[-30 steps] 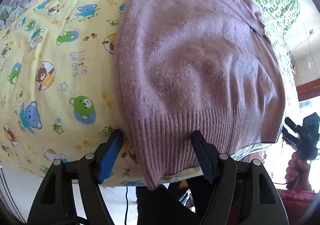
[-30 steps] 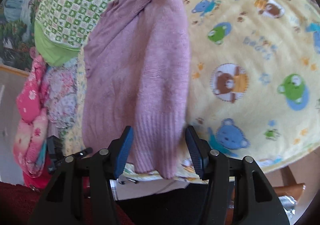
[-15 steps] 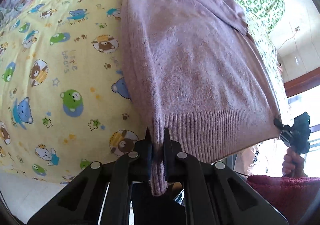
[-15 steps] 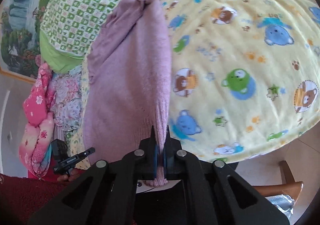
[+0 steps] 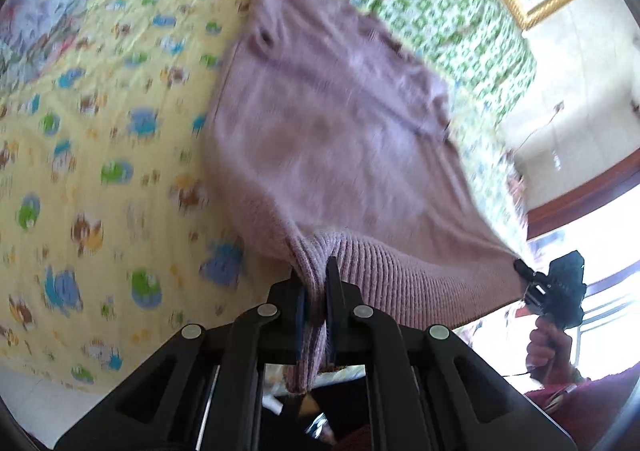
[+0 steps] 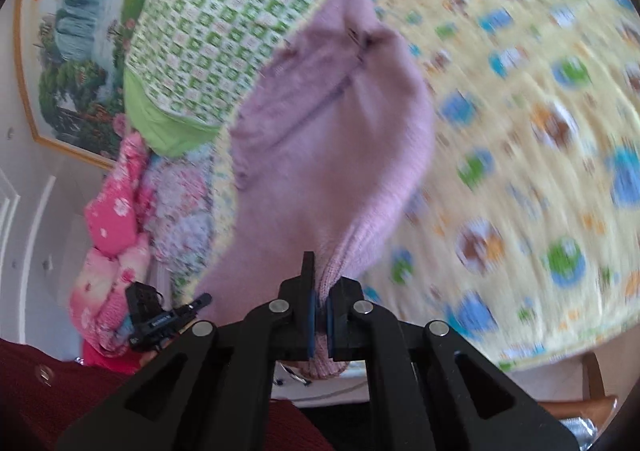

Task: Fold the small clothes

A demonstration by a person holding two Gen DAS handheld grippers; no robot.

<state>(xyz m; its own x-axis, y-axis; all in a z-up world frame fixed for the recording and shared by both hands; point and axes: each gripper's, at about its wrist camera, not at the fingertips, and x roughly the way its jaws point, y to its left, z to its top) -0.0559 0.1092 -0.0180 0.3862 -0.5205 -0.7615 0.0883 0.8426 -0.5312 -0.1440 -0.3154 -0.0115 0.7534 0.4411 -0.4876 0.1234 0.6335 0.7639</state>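
Left wrist view, left claw clamped on pink sweater hem, right claw likewise pinching hem, apparently lifted, blurred.

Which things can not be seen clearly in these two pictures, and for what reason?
- Sweater neckline and sleeves: smeared by motion blur in both views.
- Hem corner inside the left claw: hidden by the fingers.
- Hem corner inside the right claw: also hidden by the fingers.
- Yellow bear blanket print: blurred, lettering unreadable.
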